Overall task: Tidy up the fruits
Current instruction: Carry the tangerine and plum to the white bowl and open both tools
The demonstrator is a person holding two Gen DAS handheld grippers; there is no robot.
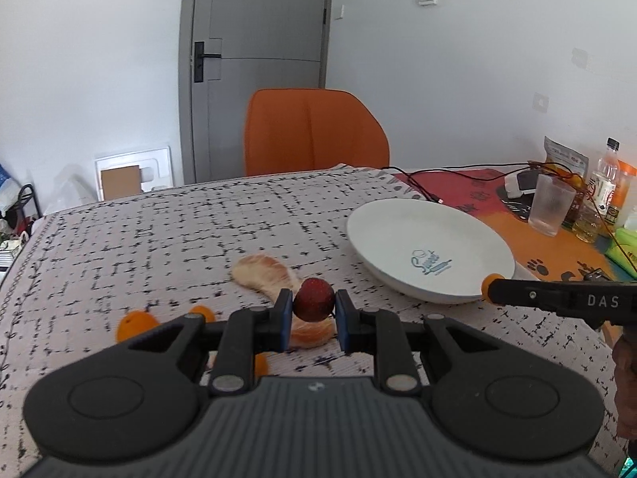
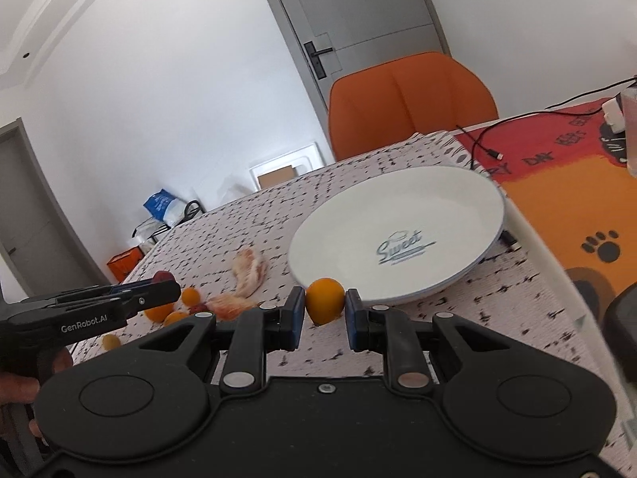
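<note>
My left gripper (image 1: 313,310) is shut on a dark red round fruit (image 1: 313,299) and holds it above the tablecloth, over peeled citrus segments (image 1: 266,275). My right gripper (image 2: 324,310) is shut on a small orange fruit (image 2: 324,299) close to the near rim of the empty white plate (image 2: 398,215). The plate also shows in the left wrist view (image 1: 398,231), right of my left gripper. The right gripper shows there at the plate's near edge, the orange fruit (image 1: 486,281) at its tip. Small orange fruits (image 1: 133,324) lie on the cloth at left.
An orange chair (image 1: 314,135) stands behind the table. At the far right stand a clear glass (image 1: 551,207), bottles (image 1: 603,187), a snack bag (image 1: 565,159) and cables (image 1: 438,175) on an orange-red mat. More loose fruit (image 2: 187,298) lies left of the plate.
</note>
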